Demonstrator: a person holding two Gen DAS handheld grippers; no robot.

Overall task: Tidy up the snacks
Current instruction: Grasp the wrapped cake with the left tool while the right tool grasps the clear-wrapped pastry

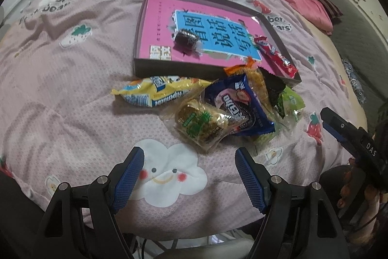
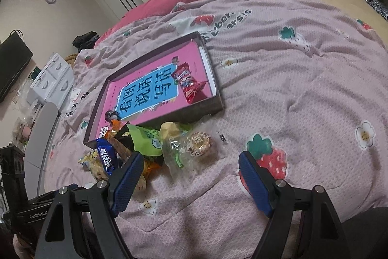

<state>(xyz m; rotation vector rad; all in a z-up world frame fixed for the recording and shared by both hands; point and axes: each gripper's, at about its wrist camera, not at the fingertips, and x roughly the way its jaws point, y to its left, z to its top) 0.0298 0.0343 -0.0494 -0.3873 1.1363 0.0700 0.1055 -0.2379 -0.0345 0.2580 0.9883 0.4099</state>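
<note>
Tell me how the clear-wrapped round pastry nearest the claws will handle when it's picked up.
The clear-wrapped pastry probably weighs little. Its loose, crinkled film looks slippery, so pads may grab wrapper alone and let it dangle. The cake inside looks crumbly; a hard squeeze could crush it.

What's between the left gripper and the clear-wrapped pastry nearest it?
Nothing visible. The left gripper is open over bare bedspread, and the clear-wrapped pastry lies just ahead at the pile's near edge, uncovered.

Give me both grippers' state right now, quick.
Left gripper: open, holding nothing, above the pink quilt short of the snack pile.
Right gripper: open, holding nothing, beside the snack pile.
</note>
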